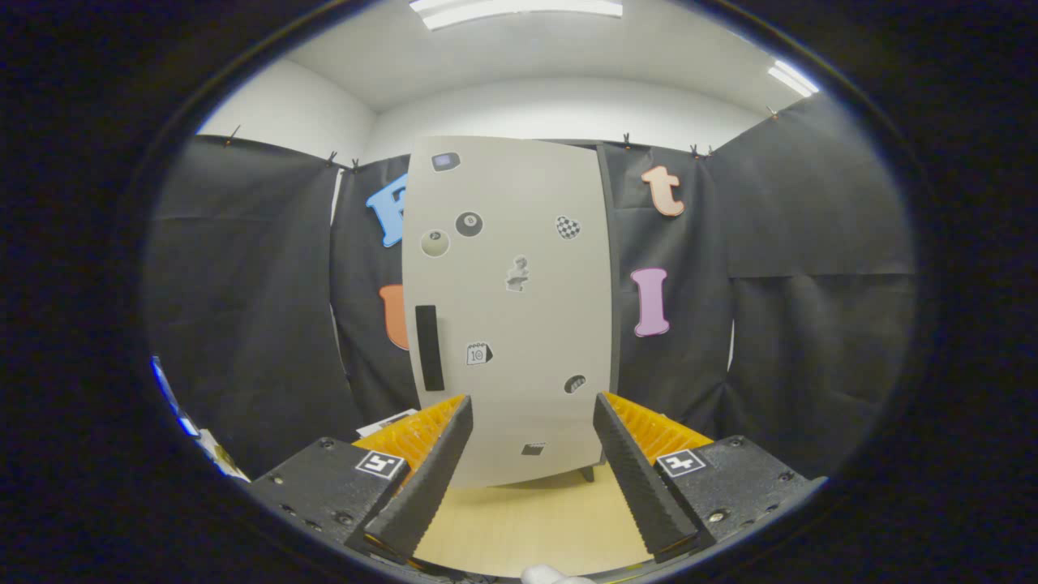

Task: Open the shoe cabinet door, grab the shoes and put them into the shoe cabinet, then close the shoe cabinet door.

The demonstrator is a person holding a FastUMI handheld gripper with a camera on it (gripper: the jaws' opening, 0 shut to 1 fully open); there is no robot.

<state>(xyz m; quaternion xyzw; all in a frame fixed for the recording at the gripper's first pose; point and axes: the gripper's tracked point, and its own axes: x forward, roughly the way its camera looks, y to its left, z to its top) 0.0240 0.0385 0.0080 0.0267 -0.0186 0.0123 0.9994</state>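
A tall pale shoe cabinet [507,308] stands straight ahead on the wooden floor [527,519], its door shut and dotted with small stickers. A black vertical handle [429,347] sits on the door's left side. My gripper [531,410] is open, with nothing between its fingers, held a short way back from the door. The handle lies just beyond and above the left fingertip. A small white shape [547,574], perhaps part of a shoe, peeks in below the fingers.
Black cloth walls close in the booth on both sides and behind the cabinet. A cabinet foot [586,473] shows at the lower right corner. Some papers or a flat object [388,422] lie on the floor left of the cabinet.
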